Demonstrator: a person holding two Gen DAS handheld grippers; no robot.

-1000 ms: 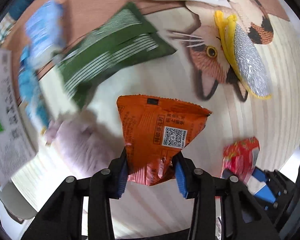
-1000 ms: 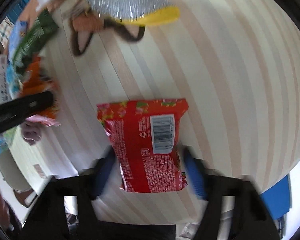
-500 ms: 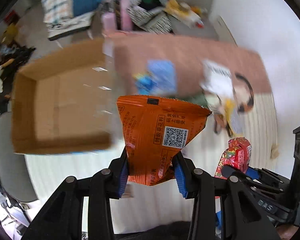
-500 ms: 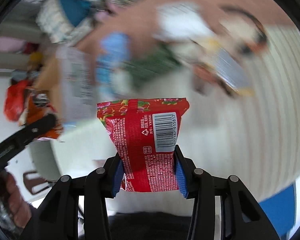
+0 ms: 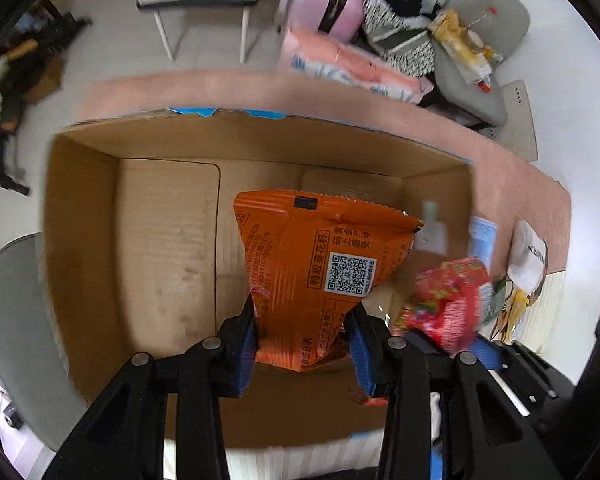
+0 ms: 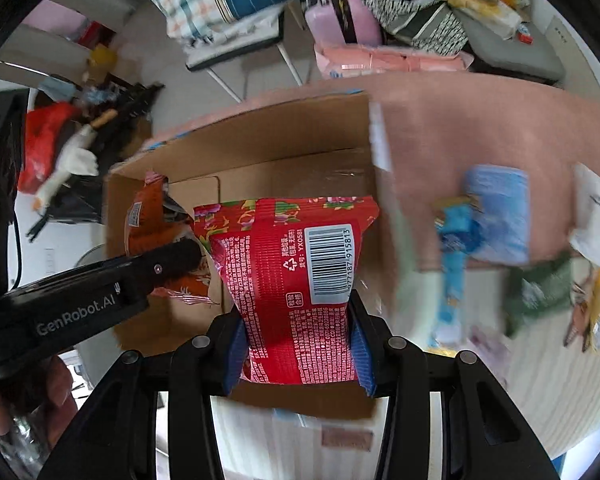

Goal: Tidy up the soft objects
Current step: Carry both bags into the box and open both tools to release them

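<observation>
My left gripper [image 5: 303,344] is shut on an orange snack packet [image 5: 320,268] and holds it above the open cardboard box [image 5: 88,216]. My right gripper [image 6: 298,336] is shut on a red snack packet [image 6: 296,280], held over the right part of the same box [image 6: 292,140]. In the left wrist view the red packet [image 5: 448,300] shows at the right, blurred. In the right wrist view the left gripper [image 6: 172,264] with the orange packet [image 6: 148,224] reaches in from the left. The box floor that shows is bare.
Several packets lie on the table right of the box: a blue one [image 6: 496,216], a green one [image 6: 540,288], a white one [image 6: 596,220]. A pink strip [image 5: 260,92] lines the table's far edge. Chairs and piled bags [image 5: 400,36] stand on the floor beyond.
Both grippers have swung left from the table's loose packets, carrying their packets. They now hang over the cardboard box, which fills the middle of both views.
</observation>
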